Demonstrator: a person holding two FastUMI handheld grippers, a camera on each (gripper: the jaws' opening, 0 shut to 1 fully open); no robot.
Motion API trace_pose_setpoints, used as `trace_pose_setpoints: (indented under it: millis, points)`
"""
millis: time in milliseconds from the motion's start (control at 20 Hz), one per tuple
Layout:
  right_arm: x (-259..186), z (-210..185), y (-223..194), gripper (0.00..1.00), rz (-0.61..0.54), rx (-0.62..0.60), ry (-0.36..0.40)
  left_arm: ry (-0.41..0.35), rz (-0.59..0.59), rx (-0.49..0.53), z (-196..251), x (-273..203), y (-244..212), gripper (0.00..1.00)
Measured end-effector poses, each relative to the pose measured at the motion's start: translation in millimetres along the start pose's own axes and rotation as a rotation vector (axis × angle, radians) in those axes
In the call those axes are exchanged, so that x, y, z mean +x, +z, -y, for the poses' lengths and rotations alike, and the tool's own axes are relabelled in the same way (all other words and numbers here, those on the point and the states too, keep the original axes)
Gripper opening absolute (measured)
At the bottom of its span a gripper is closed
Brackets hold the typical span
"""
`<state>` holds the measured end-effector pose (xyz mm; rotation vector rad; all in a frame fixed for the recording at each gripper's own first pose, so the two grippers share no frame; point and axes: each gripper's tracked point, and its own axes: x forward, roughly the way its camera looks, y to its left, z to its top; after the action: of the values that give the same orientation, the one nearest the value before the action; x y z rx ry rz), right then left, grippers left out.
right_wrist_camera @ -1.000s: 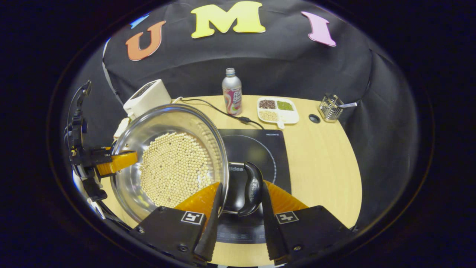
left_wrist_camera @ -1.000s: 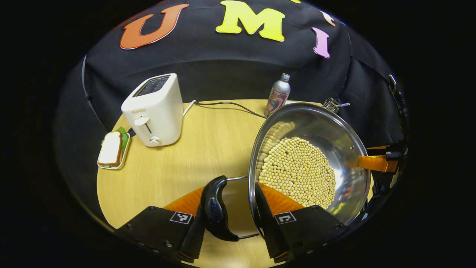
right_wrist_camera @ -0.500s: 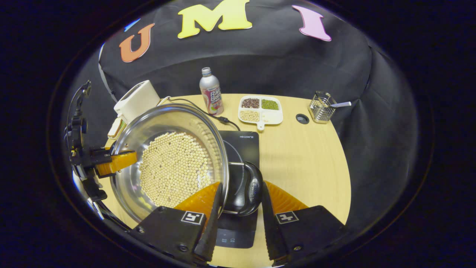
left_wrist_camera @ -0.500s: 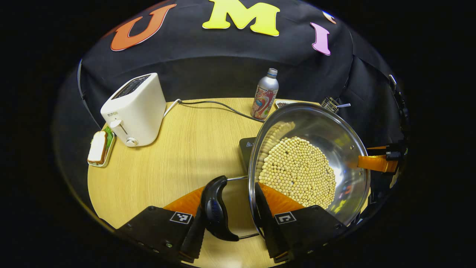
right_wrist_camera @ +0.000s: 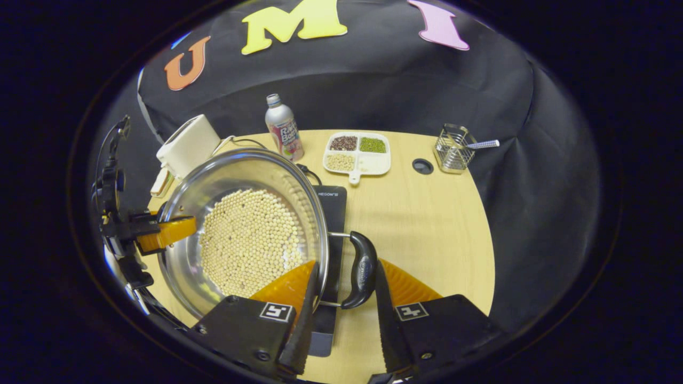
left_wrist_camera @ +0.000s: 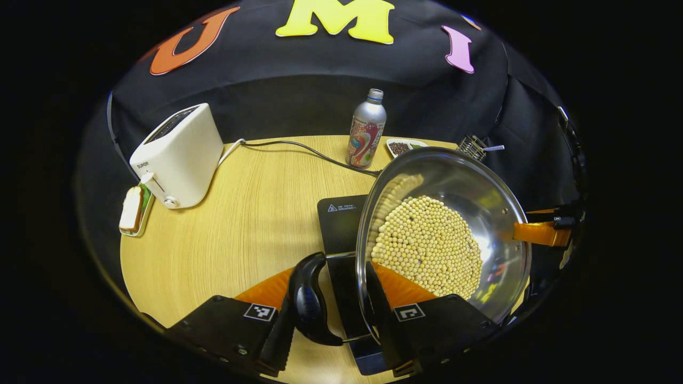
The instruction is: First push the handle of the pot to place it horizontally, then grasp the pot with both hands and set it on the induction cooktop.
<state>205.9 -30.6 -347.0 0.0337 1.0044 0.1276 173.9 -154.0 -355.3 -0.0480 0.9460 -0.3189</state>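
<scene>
With each hand-held gripper pinching a side handle, left (left_wrist_camera: 331,304) and right (right_wrist_camera: 341,298), the pot (left_wrist_camera: 443,234) is being carried; next, centre and lower it onto the induction cooktop (left_wrist_camera: 341,224).

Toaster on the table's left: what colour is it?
White. The toaster shows best in the left gripper view, standing by the sandwich dish.

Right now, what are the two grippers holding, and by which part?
The pot: left gripper grips its left handle and rim, right gripper its right handle and rim.
</scene>
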Motion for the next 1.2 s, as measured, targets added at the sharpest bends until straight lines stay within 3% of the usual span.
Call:
trace_pose_setpoints:
  millis: [1200]
  points:
    - [17,6,-3,0.54,-0.073,-0.009,-0.008,-0.017,-0.057,-0.026,-1,23,-14,0.65]
